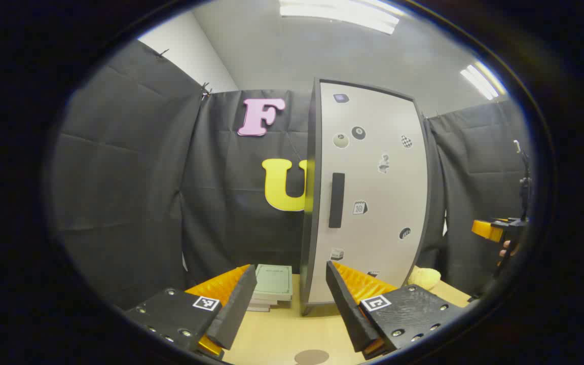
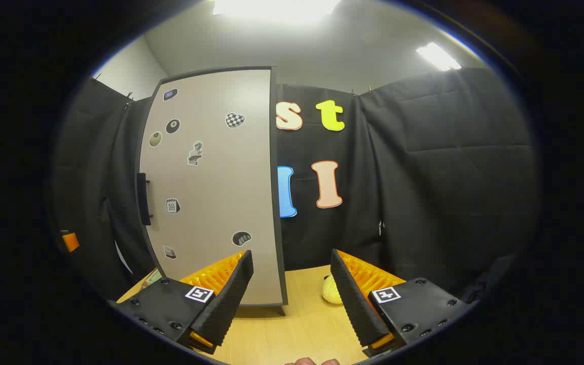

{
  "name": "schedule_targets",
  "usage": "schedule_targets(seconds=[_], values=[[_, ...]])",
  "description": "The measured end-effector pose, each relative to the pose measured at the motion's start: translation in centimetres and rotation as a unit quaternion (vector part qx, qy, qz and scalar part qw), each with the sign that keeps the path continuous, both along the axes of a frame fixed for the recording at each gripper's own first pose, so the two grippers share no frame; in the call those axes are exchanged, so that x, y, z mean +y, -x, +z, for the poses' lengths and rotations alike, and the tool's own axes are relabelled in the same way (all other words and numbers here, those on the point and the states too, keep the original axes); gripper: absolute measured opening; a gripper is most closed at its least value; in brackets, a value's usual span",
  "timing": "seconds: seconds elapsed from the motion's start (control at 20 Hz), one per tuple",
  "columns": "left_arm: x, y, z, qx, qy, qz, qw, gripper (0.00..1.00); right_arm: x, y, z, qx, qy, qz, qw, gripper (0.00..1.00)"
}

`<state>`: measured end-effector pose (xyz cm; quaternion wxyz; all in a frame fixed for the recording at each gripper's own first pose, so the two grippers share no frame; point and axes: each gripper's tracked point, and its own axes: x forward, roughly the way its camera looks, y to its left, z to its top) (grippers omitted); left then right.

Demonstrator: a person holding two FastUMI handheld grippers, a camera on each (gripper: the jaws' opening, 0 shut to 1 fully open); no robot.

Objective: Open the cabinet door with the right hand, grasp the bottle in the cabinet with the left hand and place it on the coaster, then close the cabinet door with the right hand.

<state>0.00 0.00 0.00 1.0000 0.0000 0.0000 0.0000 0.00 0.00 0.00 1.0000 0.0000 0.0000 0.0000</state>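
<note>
**Both grippers spread before the closed cabinet**

Surface and room: light wooden tabletop (image 1: 282, 334), black cloth booth walls, grey ceiling with 2 strip lights in the left gripper view. The tall pale-grey cabinet door with dark frame (image 1: 373, 192) stands shut, upright on the table, dotted with small stickers. Its black vertical bar handle (image 1: 336, 199) sits near the door's left edge.

Left gripper (image 1: 287, 309): low over the table, aimed at the door's left edge, jaws spread wide, nothing between them. Ahead and slightly left of it, a stack of pale green books (image 1: 273, 284) lies flat just beside the cabinet. A round brown coaster (image 1: 312, 357) lies on the table directly below, between the fingers. A soft yellow plush object (image 1: 425, 277) rests on the table ahead to the right, beyond the cabinet's right side.

Right gripper (image 2: 292, 299): low over the table, facing the door's right edge, jaws spread, empty. Fingertips of a hand (image 2: 312, 361) show at the bottom edge.

Bottle: cannot be seen behind the shut door.

Writing: a calendar sticker (image 2: 172, 205) on the door shows "10".
</note>
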Motion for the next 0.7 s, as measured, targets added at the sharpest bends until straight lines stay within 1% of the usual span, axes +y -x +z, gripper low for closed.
schedule_targets(seconds=[0.05,0.4,0.65,0.7], values=[[0.0,0.0,-0.1,0.0,-0.001,0.0,1.0,0.83,0.3,-0.1,-0.1,0.002,0.001,0.003,1.0,0.97],[-0.4,-0.2,-0.8,0.008,-0.009,-0.01,1.0,0.83,1.7,-0.6,0.2,0.0,0.005,0.016,1.0,0.97],[0.0,-0.3,-0.9,0.009,-0.014,-0.01,1.0,0.83,2.8,-0.6,0.3,0.001,0.007,0.026,1.0,0.96],[0.1,-0.2,-1.0,0.01,-0.014,-0.009,1.0,0.83,3.0,-0.5,0.3,0.001,0.006,0.028,1.0,0.98]])
